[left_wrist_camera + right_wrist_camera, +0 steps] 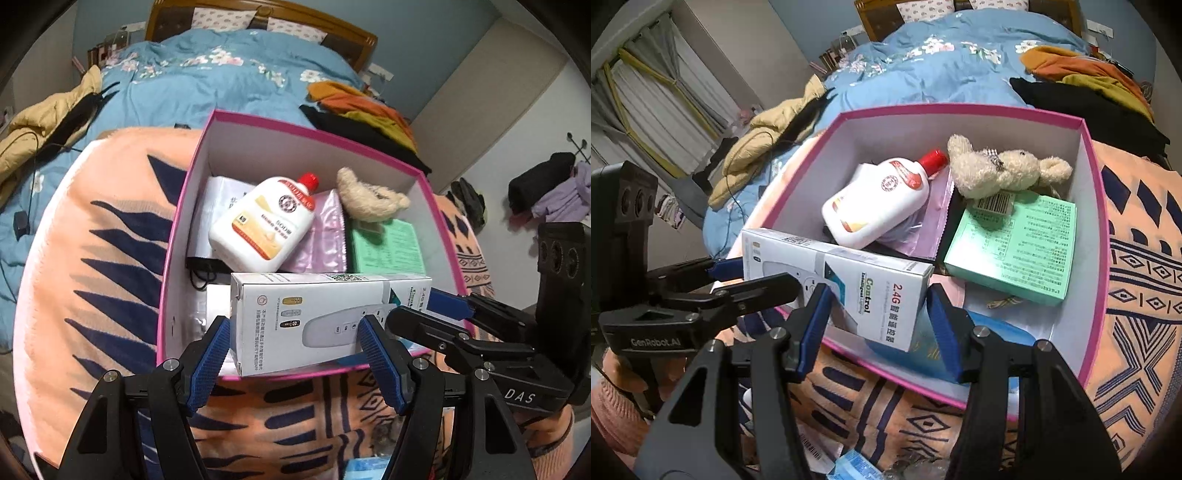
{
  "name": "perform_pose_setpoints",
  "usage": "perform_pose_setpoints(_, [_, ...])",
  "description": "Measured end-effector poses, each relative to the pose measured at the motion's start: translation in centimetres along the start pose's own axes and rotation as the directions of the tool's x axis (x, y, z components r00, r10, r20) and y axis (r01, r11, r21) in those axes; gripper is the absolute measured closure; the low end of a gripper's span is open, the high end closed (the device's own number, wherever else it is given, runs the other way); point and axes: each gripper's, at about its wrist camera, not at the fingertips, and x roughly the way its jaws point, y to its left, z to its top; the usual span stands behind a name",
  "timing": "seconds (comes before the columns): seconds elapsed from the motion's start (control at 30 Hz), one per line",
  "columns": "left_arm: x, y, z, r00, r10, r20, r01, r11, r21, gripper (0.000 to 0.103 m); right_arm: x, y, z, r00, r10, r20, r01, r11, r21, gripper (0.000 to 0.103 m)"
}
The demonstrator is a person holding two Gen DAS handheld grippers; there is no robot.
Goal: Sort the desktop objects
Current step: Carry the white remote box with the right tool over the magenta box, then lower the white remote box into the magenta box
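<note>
The white remote-control box (pixel 325 325) sits at the lower centre of the left wrist view, lying across the near wall of the pink-edged box (pixel 184 236), and both tools close on it: the left hand-held gripper (pixel 295 343) has its blue pads pressed to the carton's two long sides, clamped on it, while the right hand-held gripper (pixel 879 317) brackets its printed end in the lower middle of the right wrist view, one pad against the carton and the other just beside its corner, so I cannot tell if it truly clamps. Deeper in the pink-edged box lie a white bottle with a red cap (pixel 266 221), a cream plush toy (pixel 1004 170), a green packet (pixel 1015 251) and a pink pouch (pixel 327 236). The box rests on an orange patterned blanket (pixel 103 258) over a bed with a blue floral quilt (pixel 207 70) toward the top of the frame
</note>
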Motion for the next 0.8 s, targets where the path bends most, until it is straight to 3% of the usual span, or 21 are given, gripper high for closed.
perform_pose_setpoints(0.2, [1.5, 0.5, 0.2, 0.999, 0.022, -0.034, -0.023, 1.0, -0.001, 0.031, 1.7, -0.7, 0.0, 0.999, 0.0, -0.038, 0.001, 1.0, 0.021, 0.047])
perform_pose_setpoints(0.57, [2.2, 0.4, 0.4, 0.995, 0.102, -0.023, -0.101, 0.994, 0.04, 0.031, 2.8, -0.8, -0.1, 0.998, 0.009, -0.07, -0.007, 1.0, 0.024, 0.047])
perform_pose_setpoints(0.8, [1.4, 0.6, 0.5, 0.993, 0.115, 0.013, -0.116, 0.993, 0.03, 0.031, 2.8, -0.6, -0.5, 0.997, 0.006, -0.081, -0.005, 1.0, 0.011, 0.046])
